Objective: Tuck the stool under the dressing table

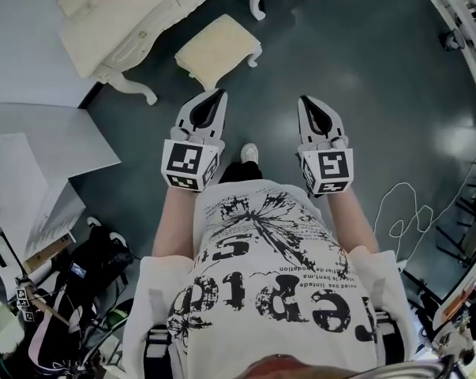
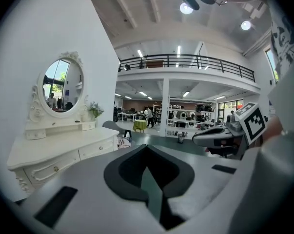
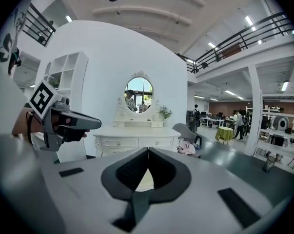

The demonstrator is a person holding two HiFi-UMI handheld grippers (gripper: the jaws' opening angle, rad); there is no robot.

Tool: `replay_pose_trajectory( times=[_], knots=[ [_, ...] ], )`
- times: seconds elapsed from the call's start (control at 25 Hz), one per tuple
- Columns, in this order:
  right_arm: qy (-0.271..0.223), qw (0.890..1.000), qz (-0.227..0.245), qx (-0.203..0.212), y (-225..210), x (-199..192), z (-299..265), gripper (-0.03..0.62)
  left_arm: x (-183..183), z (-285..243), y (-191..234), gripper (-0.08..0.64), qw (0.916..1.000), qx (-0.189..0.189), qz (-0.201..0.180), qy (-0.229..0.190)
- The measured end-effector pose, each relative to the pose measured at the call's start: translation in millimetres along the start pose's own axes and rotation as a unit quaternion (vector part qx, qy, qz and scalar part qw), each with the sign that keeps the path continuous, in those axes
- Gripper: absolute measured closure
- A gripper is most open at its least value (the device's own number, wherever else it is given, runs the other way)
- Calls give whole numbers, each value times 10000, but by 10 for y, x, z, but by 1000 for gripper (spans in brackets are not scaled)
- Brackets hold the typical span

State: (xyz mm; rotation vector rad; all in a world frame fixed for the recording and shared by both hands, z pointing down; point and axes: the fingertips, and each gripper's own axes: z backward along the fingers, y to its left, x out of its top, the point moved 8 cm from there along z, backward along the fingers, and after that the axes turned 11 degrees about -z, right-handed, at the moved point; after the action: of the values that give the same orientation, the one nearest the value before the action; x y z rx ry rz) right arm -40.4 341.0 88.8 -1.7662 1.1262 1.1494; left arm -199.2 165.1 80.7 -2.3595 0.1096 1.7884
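Cream cushioned stool [image 1: 218, 47], white curved legs; beside dressing table [image 1: 135, 22]

The top edge of the head view cuts off the dressing table [image 1: 139, 22], leaving only its front and two legs. In the right gripper view the stool [image 3: 143, 181] is just a cream sliver behind the closed jaws. In the left gripper view it is out of sight behind the left gripper [image 2: 147, 146]. The people [image 2: 149, 115] in the far hall are too small to make out.
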Motion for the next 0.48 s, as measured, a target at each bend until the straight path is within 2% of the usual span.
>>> replay_pose_trajectory(
  times=[0.24, 0.48],
  knots=[
    [-25, 9995, 131, 289, -277, 300, -752, 575, 97, -436, 438, 540, 9992, 365, -74, 153],
    [132, 9956, 327, 873, -452, 378, -1500, 575, -57, -786, 775, 540, 9944, 951, 253, 381]
  ],
)
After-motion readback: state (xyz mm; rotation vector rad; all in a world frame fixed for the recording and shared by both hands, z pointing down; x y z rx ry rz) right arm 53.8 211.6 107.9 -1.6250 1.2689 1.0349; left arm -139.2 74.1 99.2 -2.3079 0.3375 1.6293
